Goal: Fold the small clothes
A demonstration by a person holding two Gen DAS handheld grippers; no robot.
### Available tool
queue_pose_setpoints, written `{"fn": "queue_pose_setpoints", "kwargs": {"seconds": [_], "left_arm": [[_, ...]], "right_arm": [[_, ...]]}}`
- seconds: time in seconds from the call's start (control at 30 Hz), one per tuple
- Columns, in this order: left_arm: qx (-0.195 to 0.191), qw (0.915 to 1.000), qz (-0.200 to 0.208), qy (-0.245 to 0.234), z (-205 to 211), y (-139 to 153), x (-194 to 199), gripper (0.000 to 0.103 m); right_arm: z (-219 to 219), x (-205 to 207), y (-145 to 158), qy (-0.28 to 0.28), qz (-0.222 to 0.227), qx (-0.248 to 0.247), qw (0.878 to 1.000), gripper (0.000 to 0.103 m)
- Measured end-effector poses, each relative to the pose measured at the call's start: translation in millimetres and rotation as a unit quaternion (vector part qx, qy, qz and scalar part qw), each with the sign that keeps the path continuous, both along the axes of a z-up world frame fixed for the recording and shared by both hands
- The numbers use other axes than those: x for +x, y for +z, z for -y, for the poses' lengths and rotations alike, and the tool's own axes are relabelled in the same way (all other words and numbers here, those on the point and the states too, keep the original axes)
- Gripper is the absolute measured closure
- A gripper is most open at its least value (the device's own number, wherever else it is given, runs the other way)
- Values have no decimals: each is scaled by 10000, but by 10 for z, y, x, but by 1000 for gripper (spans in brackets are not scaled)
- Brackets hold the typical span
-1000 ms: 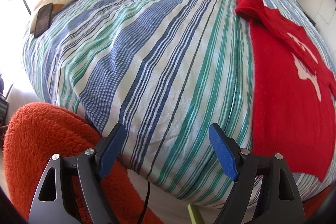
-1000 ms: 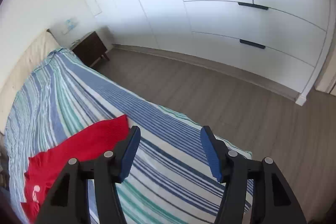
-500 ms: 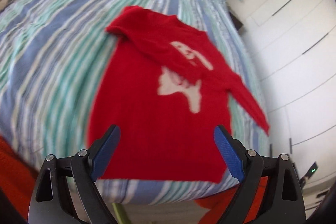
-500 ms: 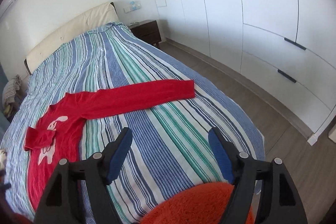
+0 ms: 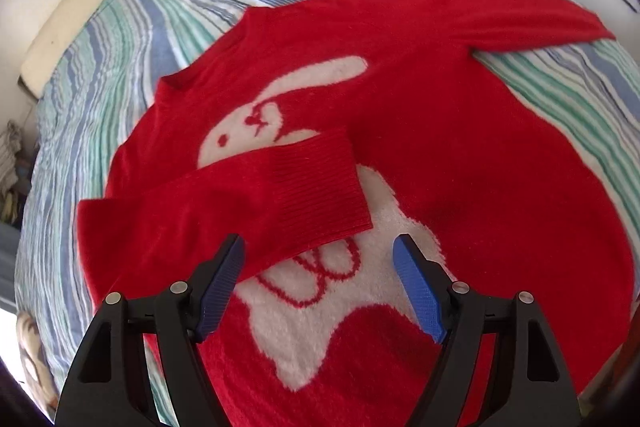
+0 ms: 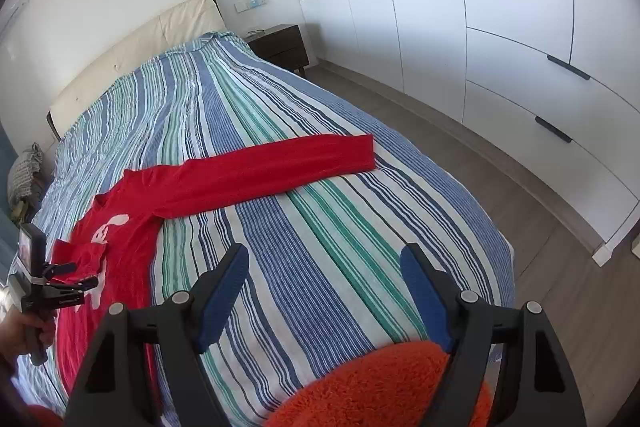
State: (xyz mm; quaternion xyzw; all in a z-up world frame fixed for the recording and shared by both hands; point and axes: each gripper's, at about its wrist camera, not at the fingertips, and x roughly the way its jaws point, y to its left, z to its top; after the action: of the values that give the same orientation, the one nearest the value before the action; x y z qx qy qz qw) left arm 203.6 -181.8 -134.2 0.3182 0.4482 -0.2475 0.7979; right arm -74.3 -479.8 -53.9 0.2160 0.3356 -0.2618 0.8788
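Red knit fills the left wrist view: a child's sweater [image 5: 460, 155] with a white rabbit motif [image 5: 320, 267] lies face up on the striped bedspread [image 5: 132, 39], one sleeve [image 5: 240, 211] already folded across the chest, its ribbed cuff reaching the rabbit. The left gripper [image 5: 319, 283] hovers above the front with its jaws apart, having just narrowed a little, and nothing between the blue pads. A careless pinch here risks catching the cuff with the body layer beneath, dragging the folded sleeve askew.

From the right wrist view, the other sleeve [image 6: 280, 167] stretches straight out across the bedspread toward the wardrobe [image 6: 520, 27] side, well apart from the right gripper [image 6: 324, 291], whose jaws have just spread wide and hold nothing. An orange fluffy item [image 6: 380, 387] sits at the bed's near edge below it. The left gripper shows small at the far left, in a hand [image 6: 24, 331]. Soft knit may stretch or slide on the cover if the far cuff is pulled rather than lifted, leaving an uneven fold.
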Motion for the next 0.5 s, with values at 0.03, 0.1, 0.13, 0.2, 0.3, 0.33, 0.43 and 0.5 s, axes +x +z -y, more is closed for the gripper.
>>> {"fn": "queue_pose_setpoints", "kwargs": {"seconds": [0.03, 0.1, 0.13, 0.2, 0.3, 0.33, 0.43, 0.5], "left_arm": [[64, 10000, 56, -33, 25, -46, 28, 26], [-177, 9997, -132, 142, 2, -77, 137, 72], [-380, 9977, -313, 457, -59, -55, 241, 91], [-1183, 9856, -489, 1106, -288, 125, 396, 100], [-2247, 9514, -160, 2098, -960, 614, 538, 100], [-2513, 9368, -60, 2432, -1262, 755, 600, 100], [-2824, 8878, 394, 3613, -2334, 1012, 842, 100], [-2640, 8533, 673, 4446, -3075, 1014, 993, 100]], "right_arm": [[1, 9, -4, -8, -23, 2, 10000, 25], [-6, 24, -6, 7, -58, -23, 10000, 25], [-11, 30, -7, 21, -78, -47, 10000, 25], [-28, 43, -11, 41, -115, -79, 9999, 25], [-17, 54, -25, 38, -152, -61, 9999, 25], [-11, 54, -25, 38, -139, -49, 9999, 25], [1, 49, -31, 93, -71, 38, 9999, 25], [14, 62, -35, 103, -69, 83, 9999, 25]]}}
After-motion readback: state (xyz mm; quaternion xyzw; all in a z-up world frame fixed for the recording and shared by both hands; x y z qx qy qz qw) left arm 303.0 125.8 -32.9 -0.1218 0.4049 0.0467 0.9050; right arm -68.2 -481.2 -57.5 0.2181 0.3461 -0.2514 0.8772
